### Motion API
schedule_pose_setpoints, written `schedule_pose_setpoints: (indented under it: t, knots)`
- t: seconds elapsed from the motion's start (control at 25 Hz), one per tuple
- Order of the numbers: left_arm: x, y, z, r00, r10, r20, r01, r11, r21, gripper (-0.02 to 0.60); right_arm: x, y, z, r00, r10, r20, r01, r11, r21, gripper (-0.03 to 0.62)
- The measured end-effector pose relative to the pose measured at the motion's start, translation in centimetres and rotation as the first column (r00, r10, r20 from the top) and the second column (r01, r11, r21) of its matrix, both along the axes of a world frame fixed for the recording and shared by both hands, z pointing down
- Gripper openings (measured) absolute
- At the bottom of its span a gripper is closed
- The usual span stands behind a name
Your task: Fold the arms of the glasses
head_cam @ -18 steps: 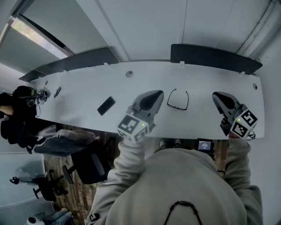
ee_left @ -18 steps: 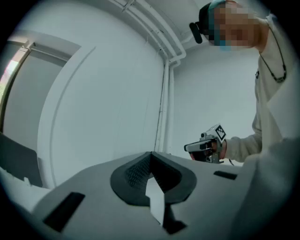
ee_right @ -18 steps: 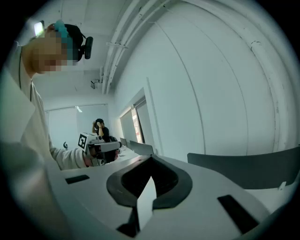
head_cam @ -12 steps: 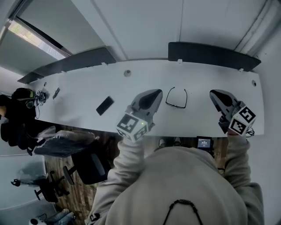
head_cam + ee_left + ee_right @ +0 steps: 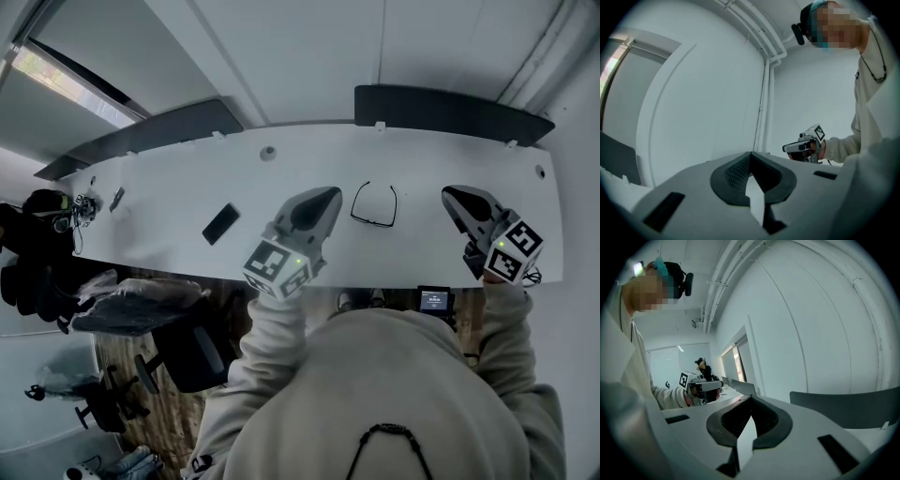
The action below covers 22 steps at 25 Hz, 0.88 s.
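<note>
Black-framed glasses (image 5: 374, 206) lie on the white table (image 5: 187, 183) with both arms unfolded, pointing away from me. My left gripper (image 5: 328, 197) hovers just to their left, jaws shut and nothing in them. My right gripper (image 5: 449, 194) hangs to the right of the glasses, a little farther off, also shut and empty. In the left gripper view the closed jaws (image 5: 751, 155) point level at a white wall, with the right gripper (image 5: 806, 143) beyond them. From the right gripper view I see its closed jaws (image 5: 750, 401) and the left gripper (image 5: 700, 386); the glasses are hidden in both.
A black phone (image 5: 220, 224) lies left of the left gripper. A round cable hole (image 5: 268, 152) sits farther back. Dark divider panels (image 5: 445, 111) (image 5: 155, 131) stand along the table's far edge. Small dark items (image 5: 116, 199) lie at the left end. An office chair (image 5: 178, 352) stands below the near edge.
The whole head view has drifted slightly. The right gripper has edged a little toward the glasses. Both grippers stay shut and the glasses have not moved.
</note>
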<state>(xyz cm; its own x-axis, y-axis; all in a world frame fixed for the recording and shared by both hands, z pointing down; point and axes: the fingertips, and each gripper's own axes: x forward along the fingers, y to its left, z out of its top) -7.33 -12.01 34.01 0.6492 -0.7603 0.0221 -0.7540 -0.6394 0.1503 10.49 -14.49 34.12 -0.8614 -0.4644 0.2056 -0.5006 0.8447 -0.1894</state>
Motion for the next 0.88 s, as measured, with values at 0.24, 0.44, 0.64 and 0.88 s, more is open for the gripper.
schedule_pose_setpoints:
  t: [0.24, 0.44, 0.64, 0.88]
  knots:
    - [0.3, 0.4, 0.2, 1.000, 0.019, -0.008, -0.019, 1.000, -0.012, 0.003, -0.6, 0.5, 0.3, 1.000, -0.020, -0.009, 0.020, 1.000, 0.008, 0.020]
    - [0.0, 1.1, 0.8, 1.000, 0.018, -0.024, -0.019, 0.999, -0.032, 0.003, -0.8, 0.6, 0.6, 0.999, -0.033, -0.001, 0.033, 0.999, -0.002, 0.020]
    - [0.0, 2.2, 1.6, 0.999, 0.021, -0.038, -0.022, 0.998, -0.053, 0.003, -0.8, 0.9, 1.0, 0.999, -0.041, -0.013, 0.041, 0.999, -0.012, 0.020]
    - [-0.4, 2.9, 2.3, 0.999, 0.011, -0.041, -0.014, 0.998, -0.062, 0.003, -0.9, 1.2, 2.0, 0.998, -0.057, -0.031, 0.056, 0.998, -0.033, 0.020]
